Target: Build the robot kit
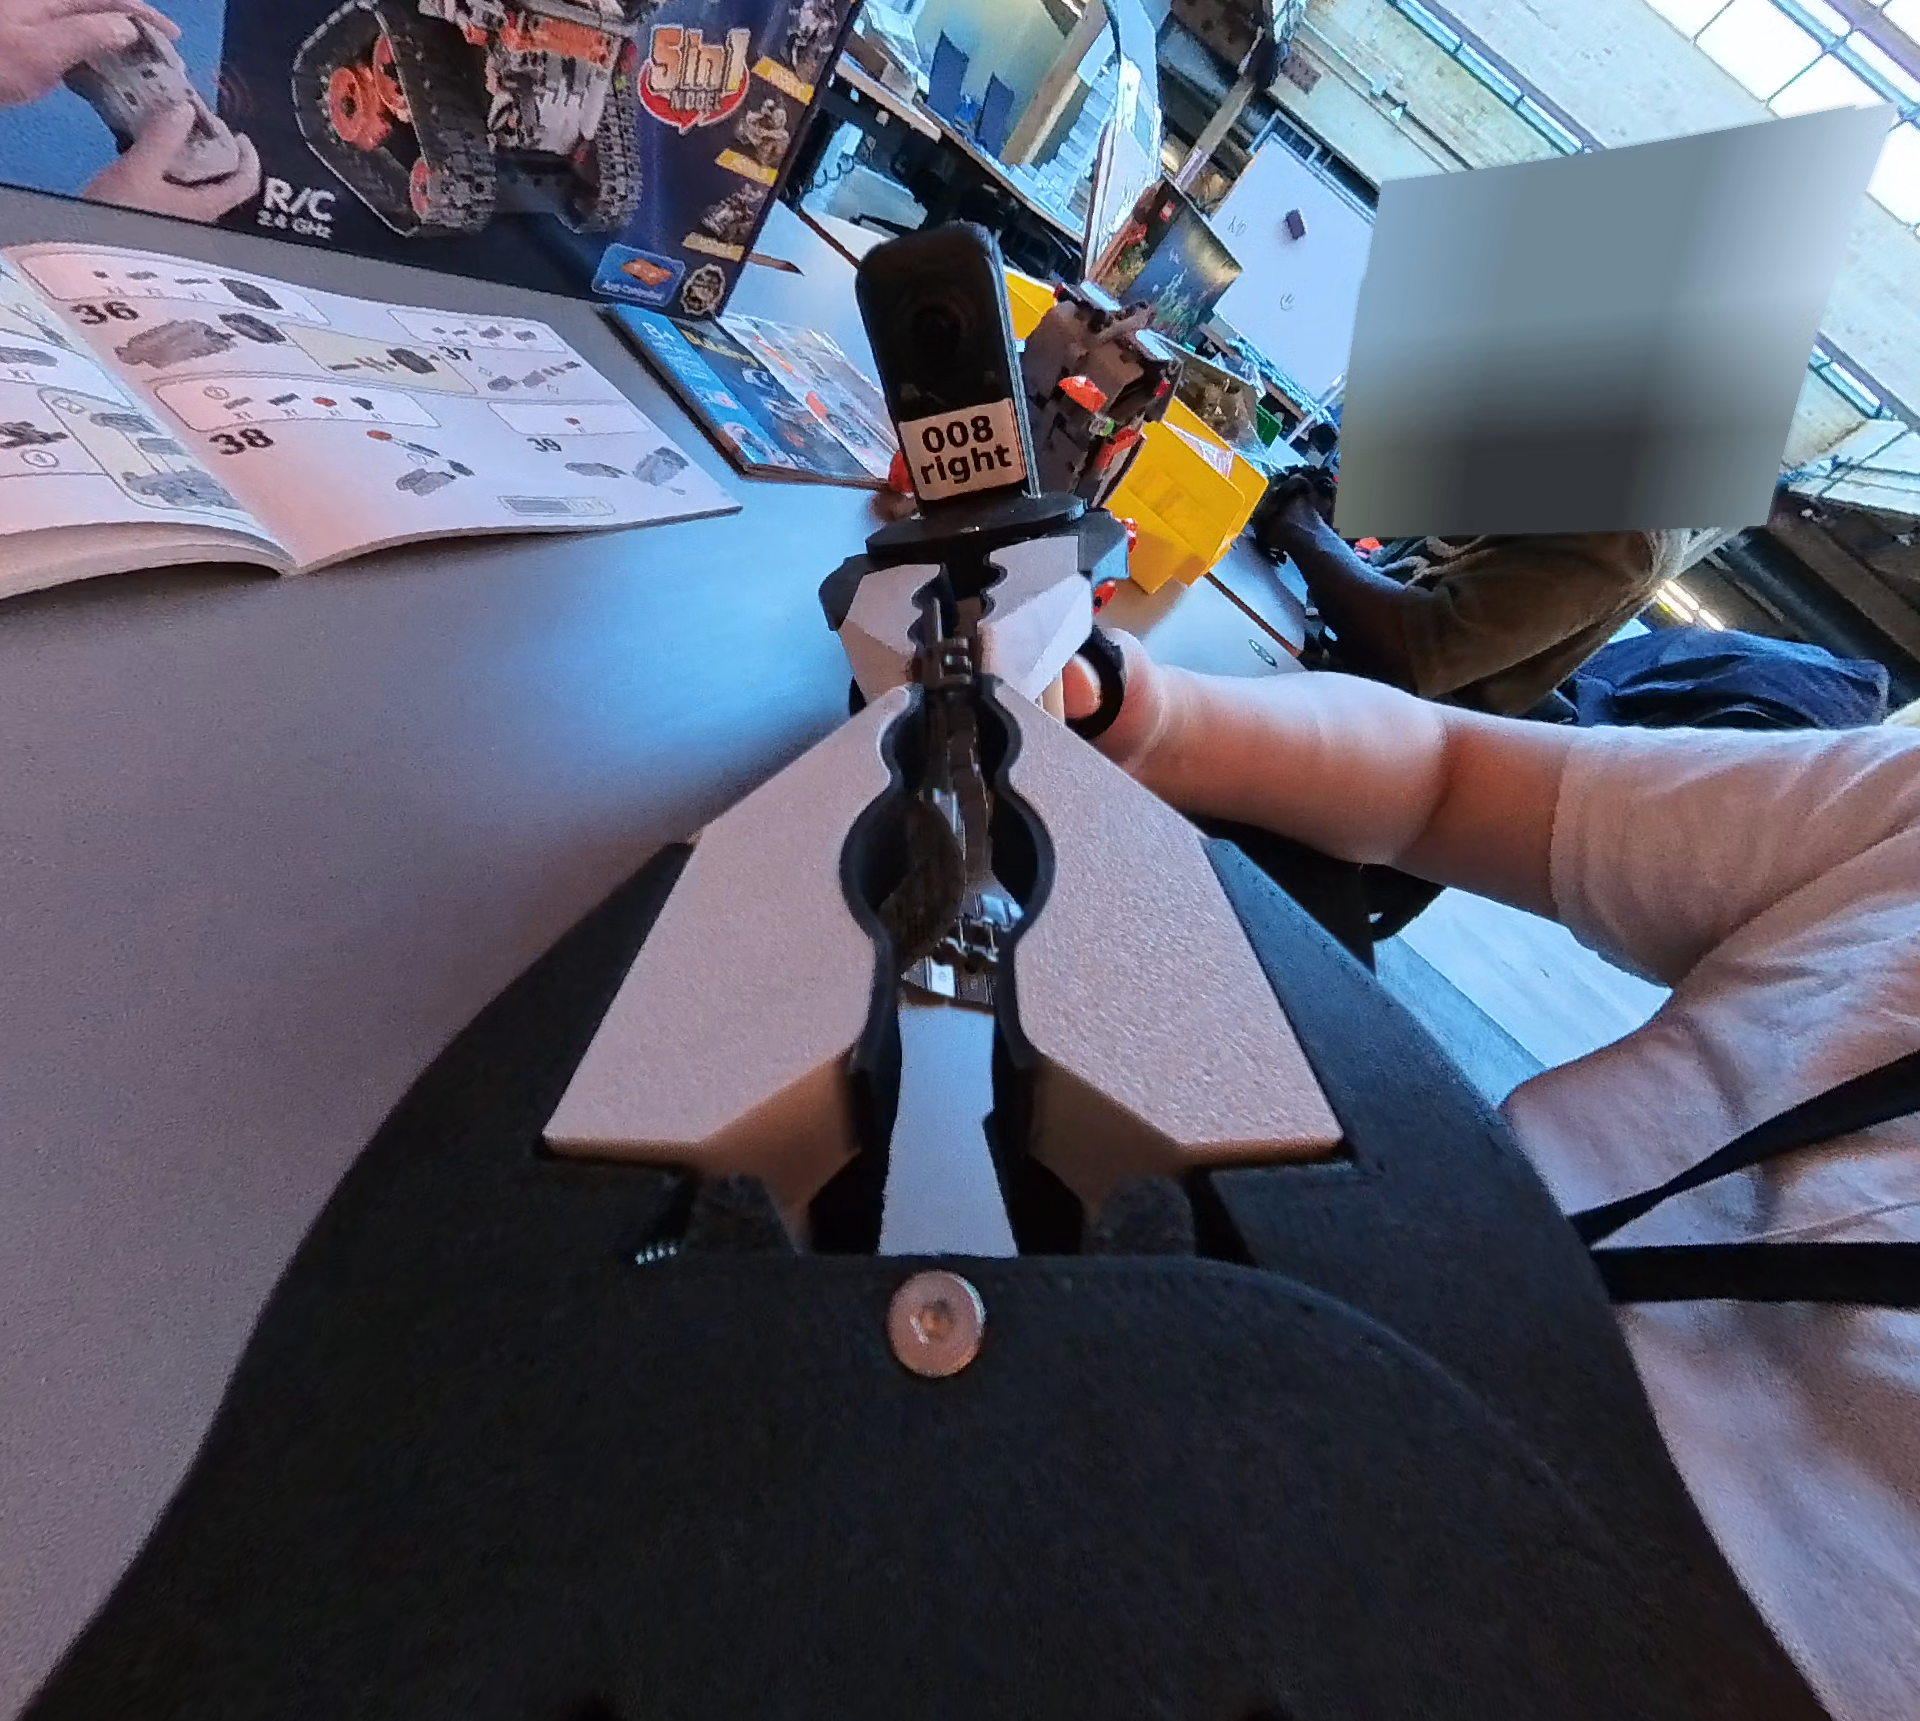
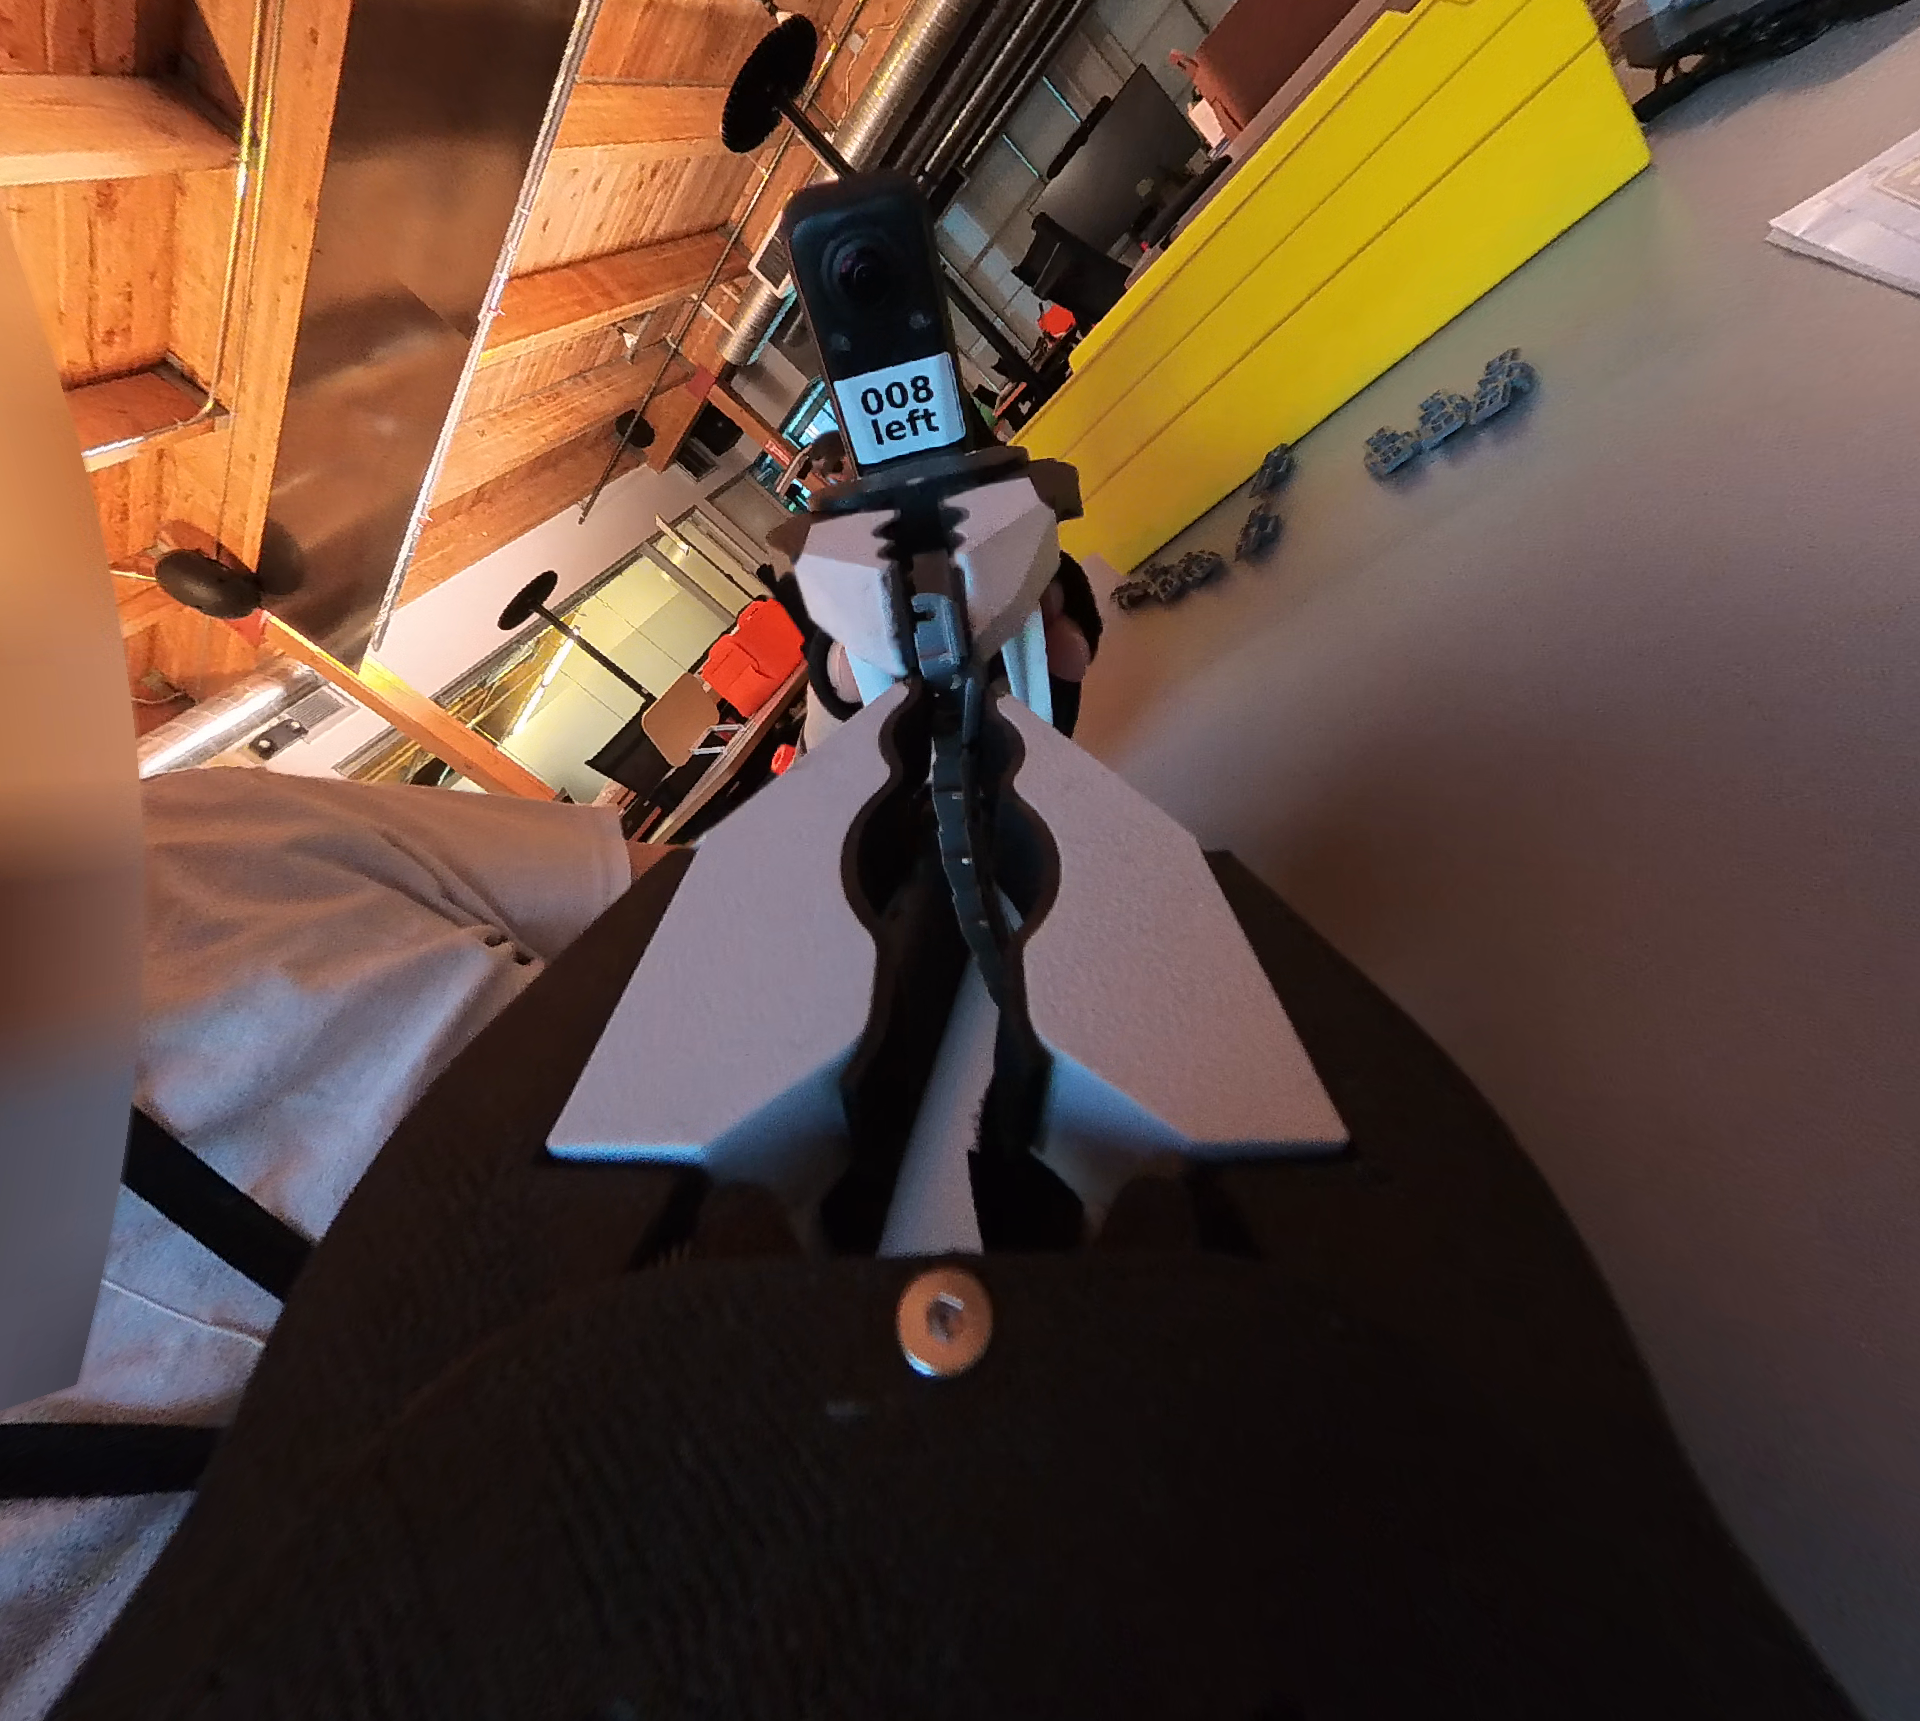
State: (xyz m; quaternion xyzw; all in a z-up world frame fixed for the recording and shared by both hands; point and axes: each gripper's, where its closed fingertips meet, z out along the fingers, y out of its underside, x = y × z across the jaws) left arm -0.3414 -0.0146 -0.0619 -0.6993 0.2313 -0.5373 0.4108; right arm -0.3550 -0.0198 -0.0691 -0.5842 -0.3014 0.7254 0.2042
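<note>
A: Where is the black track strip [image 1: 940, 798]?
B: Between the two tools, one strip only. The left tool [image 1: 940, 705] is clenched on one end of it and the right tool [image 2: 951, 715] on the other; the tips face each other, almost touching, above the grey tabletop [image 1: 364, 788].

A: What lies around?
B: One open instruction booklet [image 1: 312, 414], one kit box [image 1: 499, 30] standing behind it, one smaller leaflet [image 1: 769, 393], one yellow bin [image 2: 1351, 237], and about six small grey track pieces [image 2: 1444, 430] loose beside the bin.

A: Anything unclear?
B: A half-built model [image 1: 1101, 393] is mostly hidden by the far tool's camera, the booklet is cut off at the edge, and the strip's middle is lost between the fingers [image 1: 769, 923].
</note>
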